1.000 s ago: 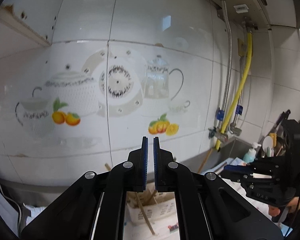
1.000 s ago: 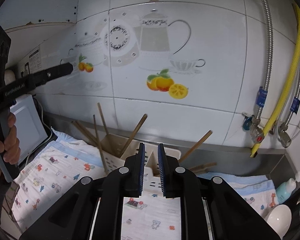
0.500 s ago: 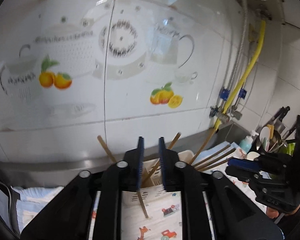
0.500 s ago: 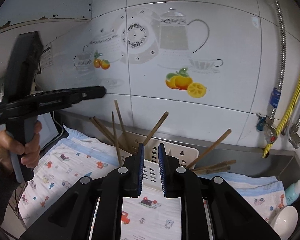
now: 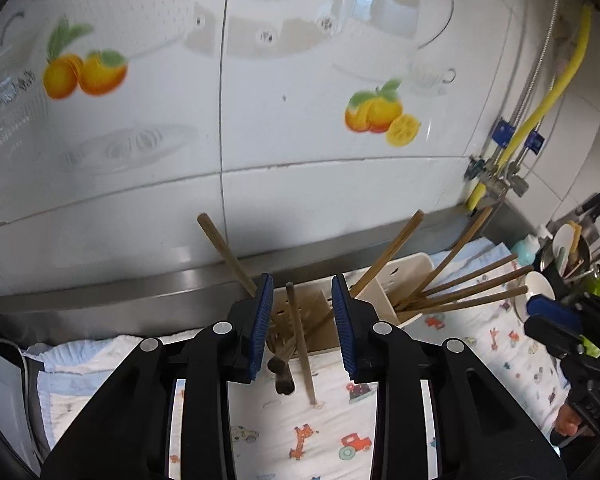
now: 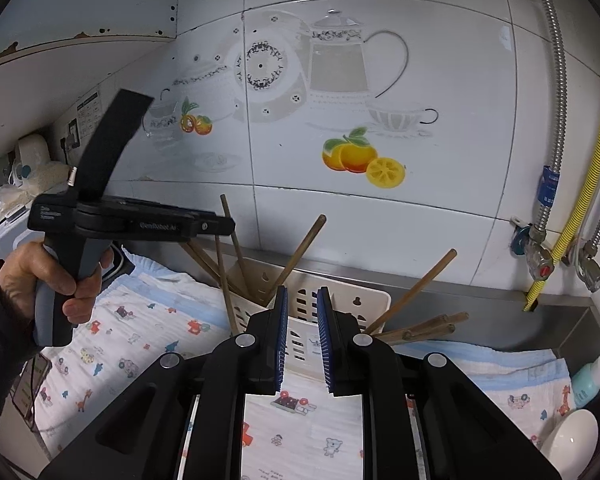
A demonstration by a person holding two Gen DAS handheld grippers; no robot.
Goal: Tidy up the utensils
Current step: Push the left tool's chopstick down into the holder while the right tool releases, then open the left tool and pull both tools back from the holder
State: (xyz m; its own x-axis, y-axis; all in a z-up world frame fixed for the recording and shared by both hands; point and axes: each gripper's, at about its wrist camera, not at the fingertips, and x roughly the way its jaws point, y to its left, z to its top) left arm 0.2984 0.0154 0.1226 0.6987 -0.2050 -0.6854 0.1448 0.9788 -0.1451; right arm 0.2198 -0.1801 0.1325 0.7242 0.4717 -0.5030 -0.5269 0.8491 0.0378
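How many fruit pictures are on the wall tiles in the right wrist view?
2. The small fruit picture is on the left tile. The large fruit picture is on the next tile to the right, above the holder. None seems hidden.

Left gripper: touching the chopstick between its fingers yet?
Apart. The left wrist view shows the left gripper open, with clear gaps on both sides of the chopstick.
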